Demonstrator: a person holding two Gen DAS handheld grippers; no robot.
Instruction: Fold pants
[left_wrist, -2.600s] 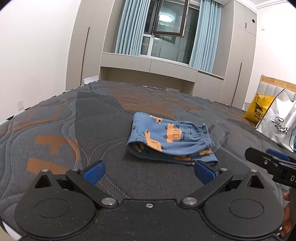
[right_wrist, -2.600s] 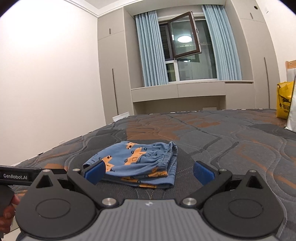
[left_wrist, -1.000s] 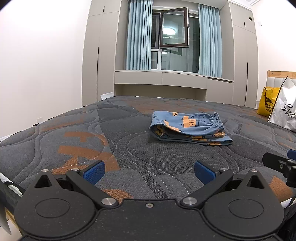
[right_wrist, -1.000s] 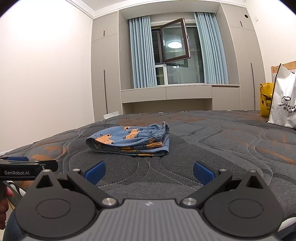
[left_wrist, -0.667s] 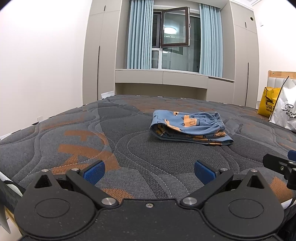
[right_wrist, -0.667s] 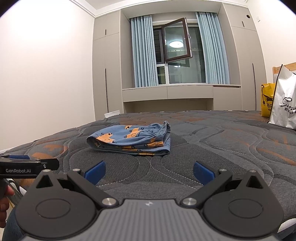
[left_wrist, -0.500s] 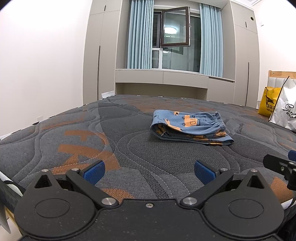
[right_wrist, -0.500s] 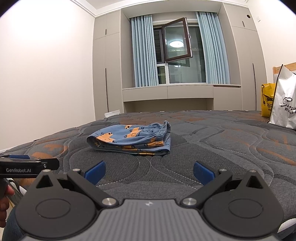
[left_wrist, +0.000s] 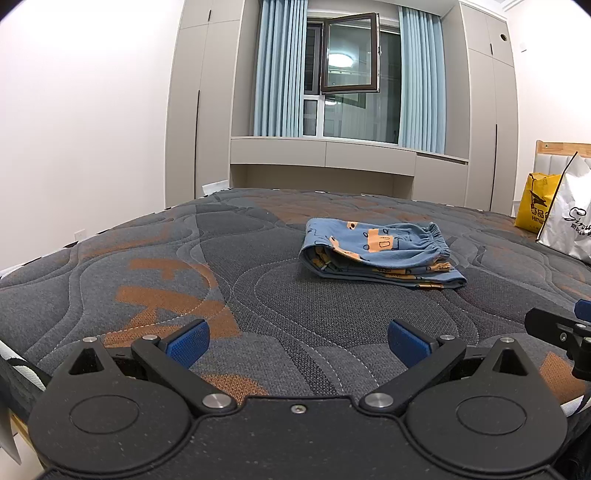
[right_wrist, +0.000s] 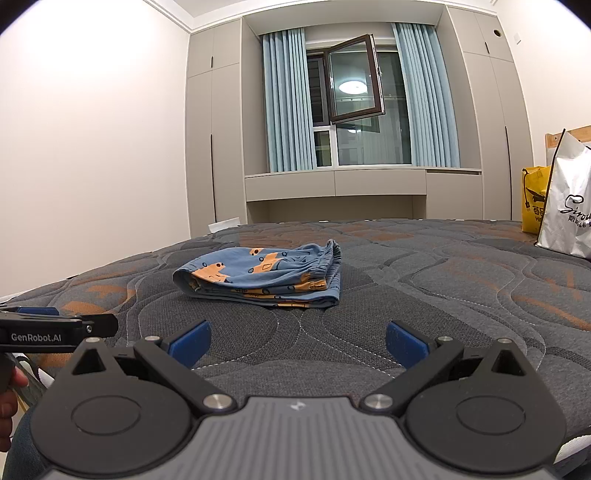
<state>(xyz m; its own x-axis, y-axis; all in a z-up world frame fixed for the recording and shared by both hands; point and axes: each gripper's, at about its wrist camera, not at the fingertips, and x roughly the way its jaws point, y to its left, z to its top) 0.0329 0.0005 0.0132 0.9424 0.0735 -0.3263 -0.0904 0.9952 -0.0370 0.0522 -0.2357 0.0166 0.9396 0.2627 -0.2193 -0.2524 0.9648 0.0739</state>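
Blue pants (left_wrist: 380, 254) with orange prints lie folded into a compact stack on the grey and orange mattress (left_wrist: 184, 273); the right wrist view shows the same pants (right_wrist: 266, 277) from the other side. My left gripper (left_wrist: 297, 343) stands open near the mattress's front edge, well short of the pants, with nothing between its blue pads. My right gripper (right_wrist: 297, 343) is open too, empty, and equally far back. Each view catches the other gripper at its side edge.
A white bag (left_wrist: 570, 225) and a yellow bag (left_wrist: 535, 208) stand at the right by a wooden headboard. Beyond the mattress are a window bench, blue curtains, an open window and tall wardrobes. A hand (right_wrist: 9, 391) shows at the left edge.
Both grippers have pulled back and dropped low from right beside the pants to the mattress's front edge. In the last second they have hardly moved.
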